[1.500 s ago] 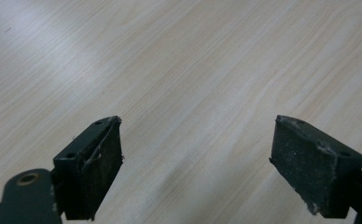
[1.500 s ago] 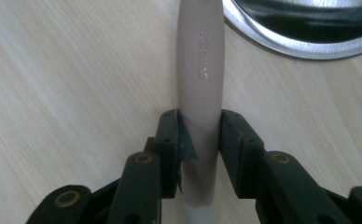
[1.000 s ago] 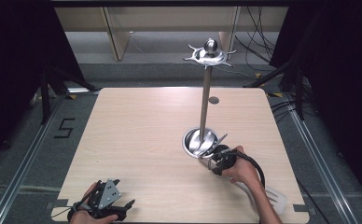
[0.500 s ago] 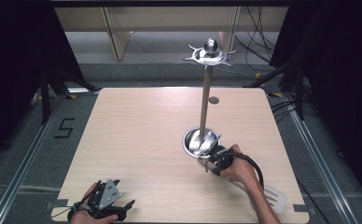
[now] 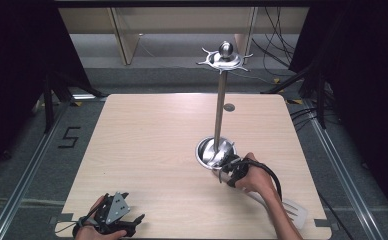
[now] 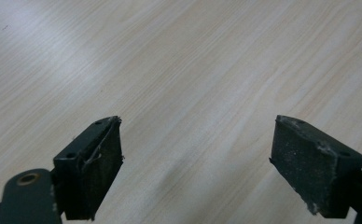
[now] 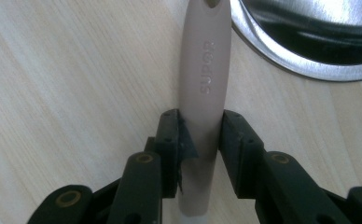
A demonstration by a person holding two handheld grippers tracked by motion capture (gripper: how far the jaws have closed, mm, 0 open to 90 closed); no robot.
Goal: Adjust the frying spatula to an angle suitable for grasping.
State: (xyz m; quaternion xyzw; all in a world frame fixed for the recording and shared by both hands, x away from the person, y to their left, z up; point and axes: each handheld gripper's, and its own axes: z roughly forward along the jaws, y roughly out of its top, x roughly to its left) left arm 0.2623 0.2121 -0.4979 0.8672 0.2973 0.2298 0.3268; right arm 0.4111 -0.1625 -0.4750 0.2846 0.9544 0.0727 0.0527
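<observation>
A spatula lies on the wooden table [image 5: 147, 145] at the front right, its slotted white head [image 5: 294, 210] near the table edge. Its beige handle [image 7: 205, 70], marked SUPOR, points at the stand's base. My right gripper [image 7: 201, 126] is shut on the handle; in the high view it [image 5: 228, 172] sits just in front of the base. The metal utensil stand has a shiny bowl base [image 5: 214, 152], a tall pole [image 5: 220, 110] and a hooked top ring [image 5: 225, 57]. My left gripper [image 5: 132, 221] rests at the front left, open [image 6: 195, 154] over bare wood.
The rim of the stand's base [image 7: 281, 60] lies just beyond the handle's tip with its hanging hole. A small dark round mark [image 5: 229, 107] sits on the far part of the table. A floor marking "5" [image 5: 69, 137] is left of the table.
My right gripper has shifted slightly left, closer to the stand's base, still gripping the handle. The left gripper has stayed put.
</observation>
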